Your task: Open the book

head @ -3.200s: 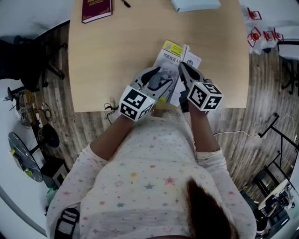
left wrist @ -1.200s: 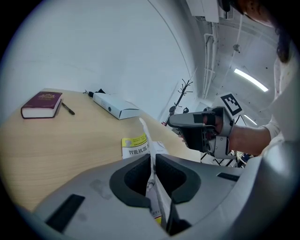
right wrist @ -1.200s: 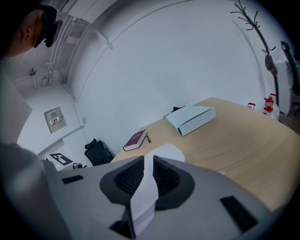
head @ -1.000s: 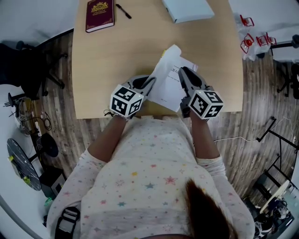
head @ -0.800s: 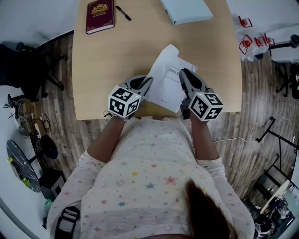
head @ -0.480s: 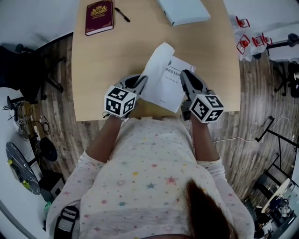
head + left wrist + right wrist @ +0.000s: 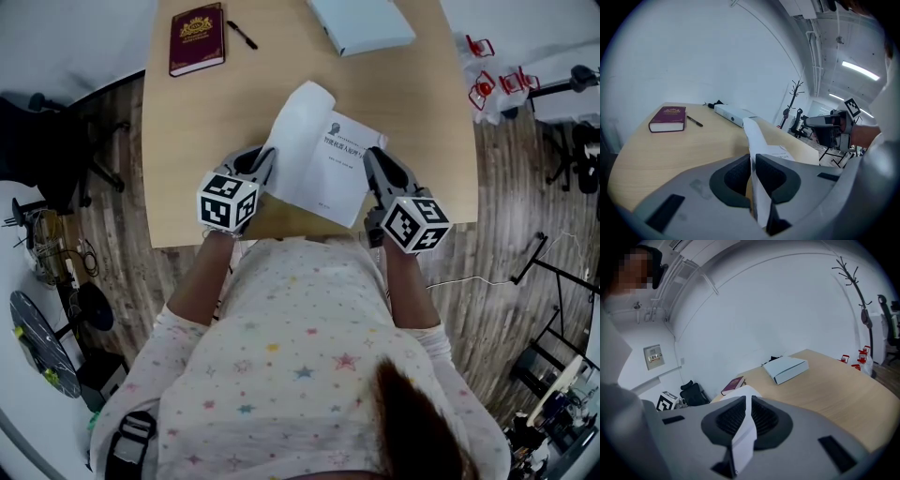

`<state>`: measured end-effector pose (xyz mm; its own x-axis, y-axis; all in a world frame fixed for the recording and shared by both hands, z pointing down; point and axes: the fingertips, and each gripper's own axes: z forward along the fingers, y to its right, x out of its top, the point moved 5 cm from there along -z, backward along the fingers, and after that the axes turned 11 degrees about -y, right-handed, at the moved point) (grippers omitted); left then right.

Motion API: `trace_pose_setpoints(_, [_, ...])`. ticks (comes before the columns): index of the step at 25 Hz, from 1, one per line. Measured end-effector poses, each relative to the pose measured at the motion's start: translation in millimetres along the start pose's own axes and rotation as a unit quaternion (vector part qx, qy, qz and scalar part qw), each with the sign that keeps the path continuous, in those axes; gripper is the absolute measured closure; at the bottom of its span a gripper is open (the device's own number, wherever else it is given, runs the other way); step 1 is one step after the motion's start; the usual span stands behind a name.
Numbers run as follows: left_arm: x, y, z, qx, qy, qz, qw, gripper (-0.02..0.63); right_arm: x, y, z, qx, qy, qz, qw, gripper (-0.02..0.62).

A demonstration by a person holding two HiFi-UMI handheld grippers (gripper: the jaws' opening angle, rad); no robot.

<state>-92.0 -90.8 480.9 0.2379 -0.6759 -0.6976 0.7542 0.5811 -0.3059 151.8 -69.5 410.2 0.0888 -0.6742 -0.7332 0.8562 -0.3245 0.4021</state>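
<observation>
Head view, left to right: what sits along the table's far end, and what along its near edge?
Far end: maroon book → black pen → white box. Near edge: left tongs → open book → right tongs.

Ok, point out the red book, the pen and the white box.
red book (image 7: pixel 197 39), head view, middle of its cover.
pen (image 7: pixel 242 35), head view, mid-barrel.
white box (image 7: pixel 364 23), head view, its top face.
</observation>
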Motion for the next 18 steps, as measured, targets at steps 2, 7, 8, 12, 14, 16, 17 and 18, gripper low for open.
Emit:
trace_pose_setpoints(2, [-1,-4,-1,0.006,0.0,0.002,1.0,0.566,0,1,-2,-0.002,0.001,0.0,1.0,0.558])
trace_pose_setpoints(7, [-2,-14,-2,0.022,0.001,-0.001,0.9998,0.566,1,2,-5,-0.004,0.006,0.001,1.0,0.56])
trace_pose_setpoints(8, [-2,-15,-2,0.026,0.001,0.0,0.9997,0.566,1,3,-5,-0.005,0.007,0.001,1.0,0.56])
trace_pose_setpoints(12, [-3,-21,-4,0.043,-0.001,0.001,0.9991,0.566,2,4,-8,-0.008,0.012,0.001,1.0,0.56])
trace_pose_setpoints(14, [-4,-24,-4,0.048,-0.001,0.001,0.9989,0.566,3,5,-9,-0.011,0.014,0.001,1.0,0.56])
trace_pose_setpoints(16, [-6,-26,-4,0.052,-0.003,0.002,0.9986,0.566,3,5,-10,-0.013,0.018,0.002,1.0,0.56])
trace_pose_setpoints(17, [-6,-28,-4,0.055,-0.005,0.004,0.9984,0.566,4,5,-10,-0.014,0.019,0.002,1.0,0.56])
trace_pose_setpoints(18, [-7,-29,-4,0.059,-0.007,0.006,0.9982,0.566,4,6,-11,-0.015,0.02,0.003,1.0,0.56])
